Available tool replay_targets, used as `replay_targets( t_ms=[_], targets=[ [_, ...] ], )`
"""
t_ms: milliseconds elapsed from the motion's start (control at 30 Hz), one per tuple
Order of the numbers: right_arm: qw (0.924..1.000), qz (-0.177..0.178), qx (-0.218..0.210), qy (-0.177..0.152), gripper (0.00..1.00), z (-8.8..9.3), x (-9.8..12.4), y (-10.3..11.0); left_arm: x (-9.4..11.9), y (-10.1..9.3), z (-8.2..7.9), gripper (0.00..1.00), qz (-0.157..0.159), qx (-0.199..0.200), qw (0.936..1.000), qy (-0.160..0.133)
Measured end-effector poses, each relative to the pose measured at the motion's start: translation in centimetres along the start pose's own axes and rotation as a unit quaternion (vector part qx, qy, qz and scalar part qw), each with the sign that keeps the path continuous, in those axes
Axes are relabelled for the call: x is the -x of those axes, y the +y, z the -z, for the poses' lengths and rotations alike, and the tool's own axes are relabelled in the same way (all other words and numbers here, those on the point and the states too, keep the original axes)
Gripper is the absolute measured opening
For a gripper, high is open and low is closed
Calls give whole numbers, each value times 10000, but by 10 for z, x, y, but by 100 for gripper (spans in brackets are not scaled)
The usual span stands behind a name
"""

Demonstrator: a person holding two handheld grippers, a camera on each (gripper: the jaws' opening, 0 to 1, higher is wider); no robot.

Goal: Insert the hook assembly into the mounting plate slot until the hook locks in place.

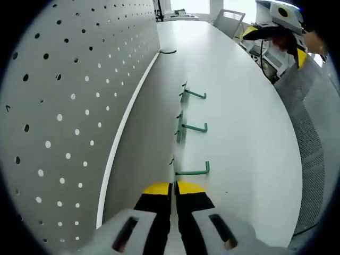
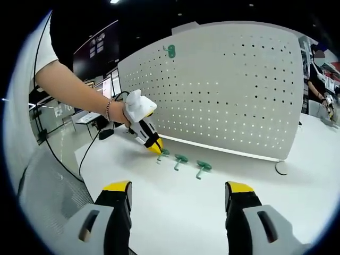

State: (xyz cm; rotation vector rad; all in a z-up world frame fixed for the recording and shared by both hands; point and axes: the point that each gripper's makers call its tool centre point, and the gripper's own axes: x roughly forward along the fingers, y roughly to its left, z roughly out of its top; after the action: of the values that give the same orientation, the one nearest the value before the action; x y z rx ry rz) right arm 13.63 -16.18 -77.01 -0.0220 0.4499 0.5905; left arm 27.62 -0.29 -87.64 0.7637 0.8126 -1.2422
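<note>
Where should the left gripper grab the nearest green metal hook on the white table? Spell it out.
Grip the nearest green metal hook on its long straight shank, coming down from above. It lies flat on the white table, so the shank is the easiest span for the left gripper.

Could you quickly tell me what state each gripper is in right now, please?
Left gripper: jaws shut, nothing visibly between them, tips at the nearest green hook on the white table.
Right gripper: jaws wide open, empty.

White short sleeve (image 2: 47,50); wrist bracelet (image 2: 108,110) (thin); black-and-yellow jaws, grey bodies.
</note>
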Motion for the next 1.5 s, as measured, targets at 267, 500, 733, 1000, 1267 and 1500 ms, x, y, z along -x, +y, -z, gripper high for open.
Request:
replay_targets(
  t_ms=[267, 500, 733, 1000, 1267, 1500],
  targets=[
    [10000, 11, -54, -62, 70, -3, 1, -1, 10, 2, -11, 2, -153, 62, 9992, -351],
    [9999, 14, -54, -86, 70, -4, 1, -1, 18, 4, -16, 2, -355, 86, 9968, -714],
    [9999, 26, -75, -120, 70, -5, 1, -1, 28, 5, -22, 2, -527, 114, 9932, -1029],
    [9999, 37, -76, -139, 70, -6, 2, -2, 40, 1, -33, 2, -631, 213, 9872, -1447],
    [9998, 63, -49, -155, 69, -7, 2, -3, 61, 2, -48, 2, -886, 469, 9731, -2075],
    [9998, 87, -55, -169, 69, -8, 3, -4, 76, -1, -56, 2, -1059, 623, 9618, -2448]
  ],
)
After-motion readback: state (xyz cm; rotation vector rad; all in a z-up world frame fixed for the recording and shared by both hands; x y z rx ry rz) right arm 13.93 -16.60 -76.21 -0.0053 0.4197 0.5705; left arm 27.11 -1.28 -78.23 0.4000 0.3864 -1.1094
